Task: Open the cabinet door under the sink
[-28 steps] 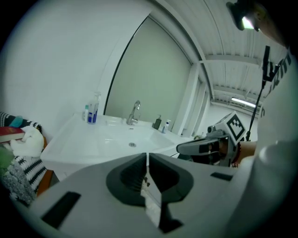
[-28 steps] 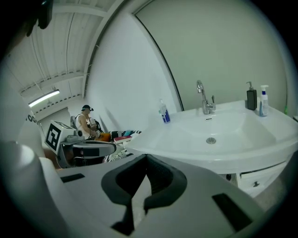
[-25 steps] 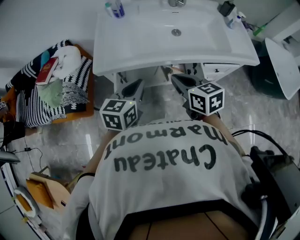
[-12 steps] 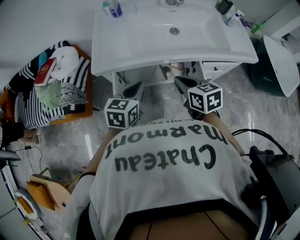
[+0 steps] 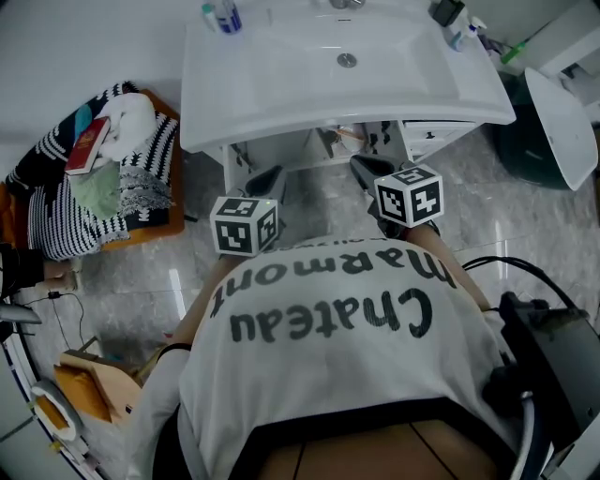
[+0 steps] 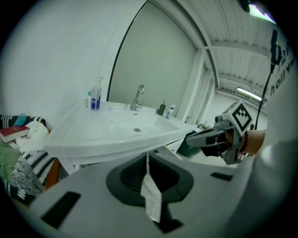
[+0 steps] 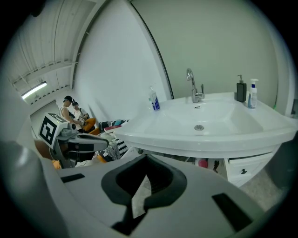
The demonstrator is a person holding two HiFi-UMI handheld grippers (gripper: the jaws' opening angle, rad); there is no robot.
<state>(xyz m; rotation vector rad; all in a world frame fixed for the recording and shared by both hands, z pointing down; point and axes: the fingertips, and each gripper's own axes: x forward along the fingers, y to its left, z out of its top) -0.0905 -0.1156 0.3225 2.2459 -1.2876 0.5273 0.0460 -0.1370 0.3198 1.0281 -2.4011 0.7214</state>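
Note:
The white basin (image 5: 309, 84) tops the white cabinet (image 5: 436, 139) under it; the basin's rim hides most of the cabinet's front, so I cannot tell how its door stands. In the head view my left gripper (image 5: 274, 174) and right gripper (image 5: 360, 163) point at the cabinet side by side, short of it and touching nothing. The left gripper view shows the left gripper (image 6: 147, 155) shut and empty below the basin (image 6: 125, 128). In the right gripper view the right gripper (image 7: 145, 159) is also shut on nothing, with the cabinet's drawer front (image 7: 242, 169) ahead to the right.
A pile of striped clothes with a red book (image 5: 103, 169) lies on the floor at the left. A dark bin with a white lid (image 5: 553, 122) stands to the right of the cabinet. Bottles (image 5: 225, 17) stand on the basin's back corners. Cables (image 5: 506, 267) trail on the marble floor.
Both grippers have sunk slightly in front of the cabinet, and the basin sits a little higher in the head view. The jaws stay shut.

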